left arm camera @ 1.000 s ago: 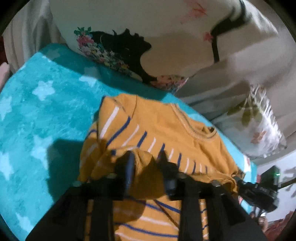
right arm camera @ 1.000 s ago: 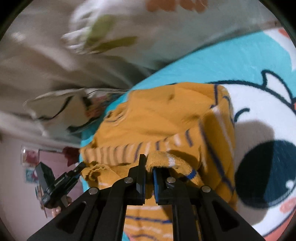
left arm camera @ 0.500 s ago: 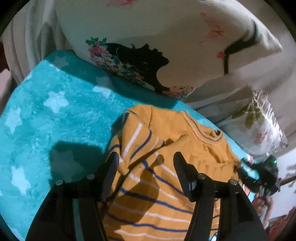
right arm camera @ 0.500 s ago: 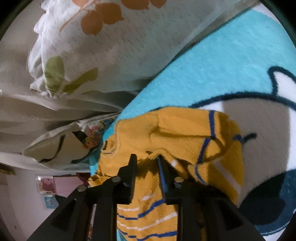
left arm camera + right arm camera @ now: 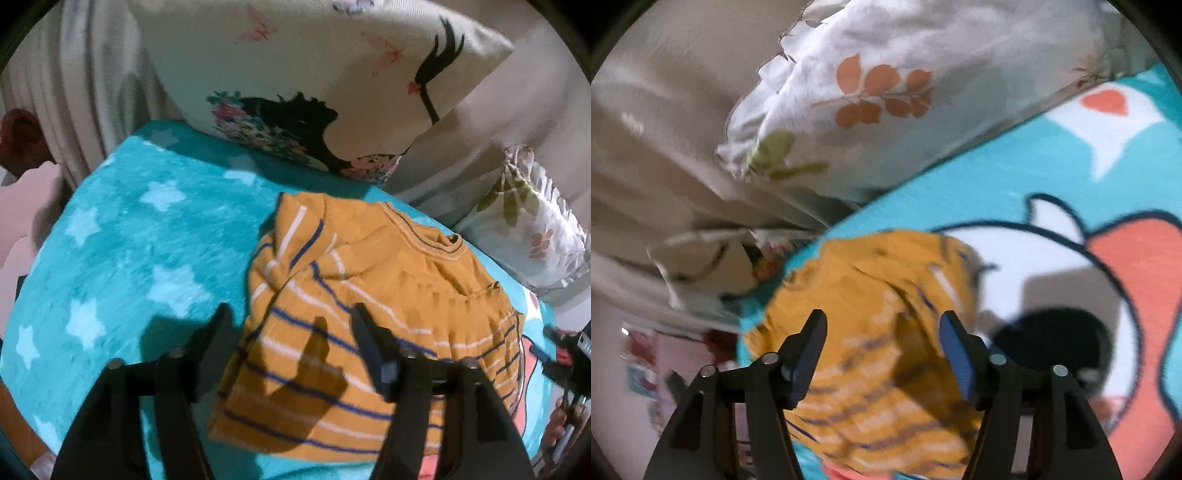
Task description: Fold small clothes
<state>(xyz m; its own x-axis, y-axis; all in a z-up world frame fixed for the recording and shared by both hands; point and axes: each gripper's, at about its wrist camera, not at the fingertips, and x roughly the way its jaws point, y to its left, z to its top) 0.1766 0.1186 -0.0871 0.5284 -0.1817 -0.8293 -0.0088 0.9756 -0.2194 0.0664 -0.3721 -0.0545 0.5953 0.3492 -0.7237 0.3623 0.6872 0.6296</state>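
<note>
In the left wrist view we see our left gripper [image 5: 291, 332] with its 2 jaws spread; they have just been opening, and they pinch nothing, though the mustard striped shirt [image 5: 369, 295] lies below the gap between them. That shirt sits in the centre and lower right of the frame, folded in on itself on the teal star blanket [image 5: 140, 236], its collar toward the upper right. A printed pillow [image 5: 314, 74] fills the top. In the blurred right wrist view our right gripper [image 5: 882, 336] is likewise spread apart after just opening, nothing clamped, the shirt [image 5: 879, 295] lying behind and below its fingers in the lower centre. A leaf-print pillow [image 5: 886, 92] sits upper centre.
</note>
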